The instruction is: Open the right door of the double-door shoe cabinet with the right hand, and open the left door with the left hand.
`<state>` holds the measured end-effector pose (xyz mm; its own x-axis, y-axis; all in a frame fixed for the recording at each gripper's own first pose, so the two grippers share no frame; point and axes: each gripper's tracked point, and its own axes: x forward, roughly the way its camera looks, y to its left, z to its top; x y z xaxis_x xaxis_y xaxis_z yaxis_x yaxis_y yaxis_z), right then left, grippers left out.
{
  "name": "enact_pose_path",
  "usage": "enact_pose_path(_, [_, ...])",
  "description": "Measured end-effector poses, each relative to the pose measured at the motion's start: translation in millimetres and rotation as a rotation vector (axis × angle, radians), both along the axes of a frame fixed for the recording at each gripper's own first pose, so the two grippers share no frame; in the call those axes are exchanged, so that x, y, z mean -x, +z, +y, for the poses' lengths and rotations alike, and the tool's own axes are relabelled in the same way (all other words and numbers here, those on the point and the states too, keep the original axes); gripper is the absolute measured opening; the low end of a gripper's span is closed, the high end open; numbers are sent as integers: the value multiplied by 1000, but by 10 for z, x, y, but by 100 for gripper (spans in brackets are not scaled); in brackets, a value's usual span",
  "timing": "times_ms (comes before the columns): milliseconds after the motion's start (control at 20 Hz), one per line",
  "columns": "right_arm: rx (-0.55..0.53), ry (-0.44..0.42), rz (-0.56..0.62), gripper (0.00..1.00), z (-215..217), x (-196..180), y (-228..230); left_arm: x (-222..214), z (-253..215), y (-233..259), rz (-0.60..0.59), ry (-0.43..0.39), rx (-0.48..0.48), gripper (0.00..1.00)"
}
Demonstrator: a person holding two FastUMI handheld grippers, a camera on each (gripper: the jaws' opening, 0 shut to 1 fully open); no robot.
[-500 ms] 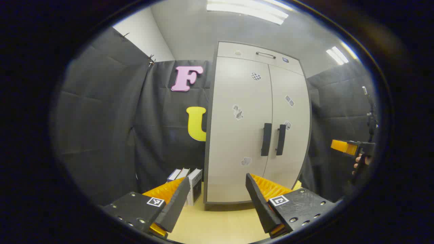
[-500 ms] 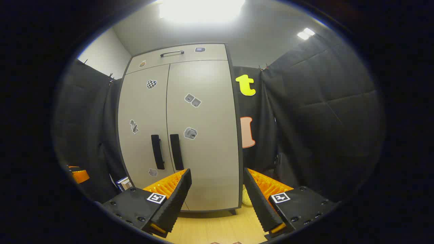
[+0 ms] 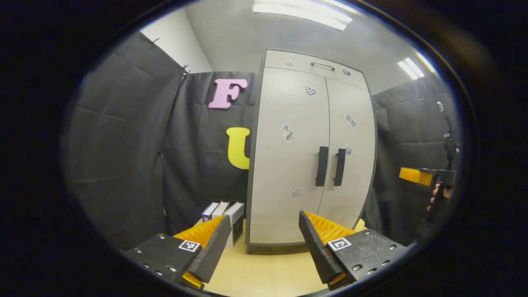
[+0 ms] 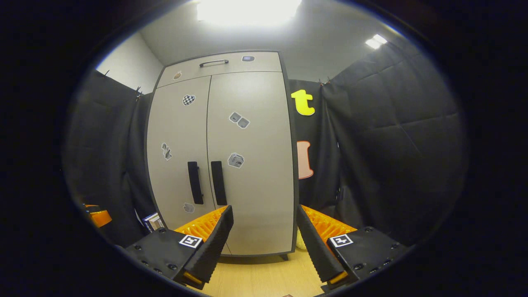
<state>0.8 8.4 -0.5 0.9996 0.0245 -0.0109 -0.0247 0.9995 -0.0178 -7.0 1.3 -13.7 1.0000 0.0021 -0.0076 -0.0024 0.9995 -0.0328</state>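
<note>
Change since half a second ago: in the left gripper view the shoe cabinet [image 3: 311,152] sits slightly higher and a little smaller, with more wooden floor [image 3: 264,272] showing beneath its base; in the right gripper view it has shifted slightly to the right. Both doors stay closed.

Shoe cabinet: tall, pale grey with a dark frame, standing on the floor against the black cloth wall, ahead of both claws and well apart from them. Left door [image 4: 177,156] and right door [image 4: 251,156] meet at a centre seam. Two dark vertical bar handles flank the seam at mid-height: left handle [image 4: 195,182], right handle [image 4: 218,182]. Small stickers are scattered on both doors. A top drawer panel [image 4: 222,66] carries a horizontal dark handle.

Left claw [image 3: 264,247]: open, fingers spread wide, holding nothing, pointed at the cabinet's lower left part.

Right claw [image 4: 264,243]: open, fingers spread wide, holding nothing, aimed at the lower part of the right door. In the left gripper view it appears at the far right edge [image 3: 416,176], gripped by a hand [image 3: 438,197].

Boxes [image 3: 225,216]: a few upright, on the floor just beside the cabinet's left side.
</note>
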Motion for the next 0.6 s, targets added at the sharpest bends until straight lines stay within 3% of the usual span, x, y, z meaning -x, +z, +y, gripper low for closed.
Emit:
enact_pose_path(200, [1, 8, -11, 92, 39, -34, 87, 34, 30, -25, -3, 8, 19, 96])
enact_pose_path(250, [4, 15, -10, 96, 64, -55, 107, 50, 38, -29, -5, 10, 23, 96])
enact_pose_path(350, [17, 34, -13, 92, 124, -107, 184, 59, 42, -38, -8, 11, 28, 96])
enact_pose_path(600, [4, 89, -9, 96, 351, -308, 362, 125, 85, -100, 0, 18, 32, 96])
